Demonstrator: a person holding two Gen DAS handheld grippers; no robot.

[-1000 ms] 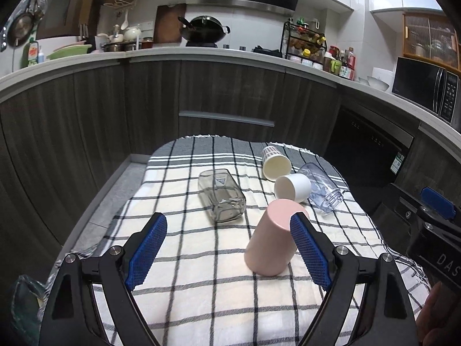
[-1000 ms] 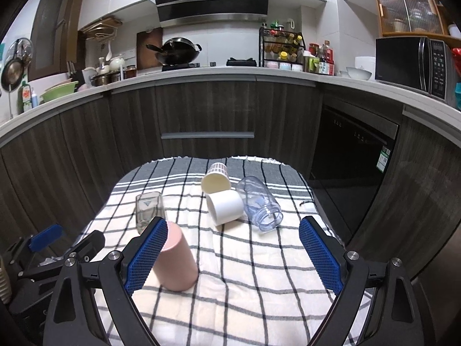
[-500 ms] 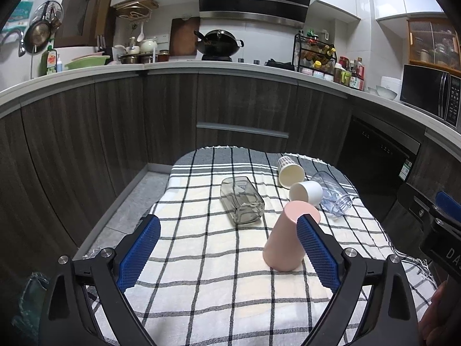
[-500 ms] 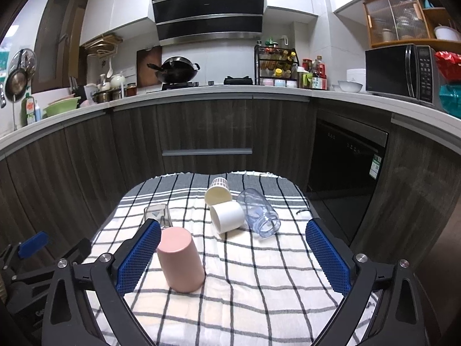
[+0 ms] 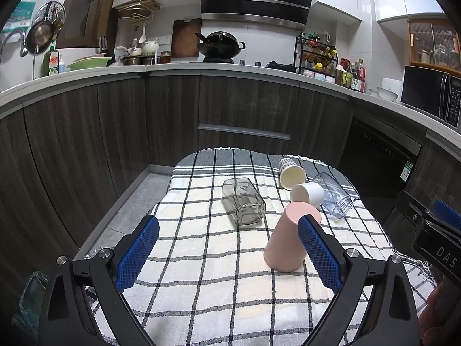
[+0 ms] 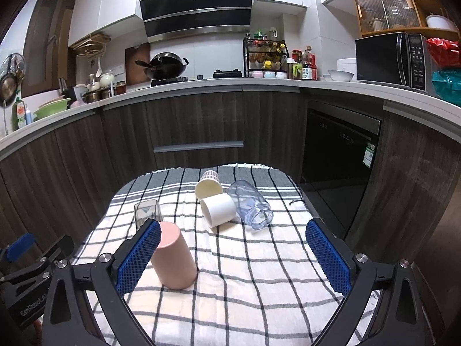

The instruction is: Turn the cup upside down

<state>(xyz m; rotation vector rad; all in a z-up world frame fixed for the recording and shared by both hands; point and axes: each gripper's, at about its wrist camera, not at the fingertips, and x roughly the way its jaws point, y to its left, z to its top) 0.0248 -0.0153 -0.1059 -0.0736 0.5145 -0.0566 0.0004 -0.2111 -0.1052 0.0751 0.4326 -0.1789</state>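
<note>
A pink cup (image 5: 289, 239) stands upside down on the checked cloth (image 5: 201, 274); it also shows in the right wrist view (image 6: 174, 256). My left gripper (image 5: 227, 248) is open and empty, held back from the cup, whose side lies behind the right fingertip. My right gripper (image 6: 232, 255) is open and empty, with the pink cup behind its left fingertip. A white cup (image 5: 306, 193), a cream ribbed cup (image 5: 291, 170), a clear plastic jar (image 5: 335, 196) and a square glass jar (image 5: 243, 201) lie on their sides further back.
The cloth (image 6: 245, 274) covers a small table in a kitchen. Dark cabinets (image 5: 245, 109) and a dishwasher (image 6: 337, 144) stand behind it. The right gripper's body (image 5: 438, 245) is at the right edge; the left gripper's body (image 6: 26, 271) is at the lower left.
Both grippers have drawn back and up from the table, so the cups look smaller and further away. The pink cup stays upside down in place.
</note>
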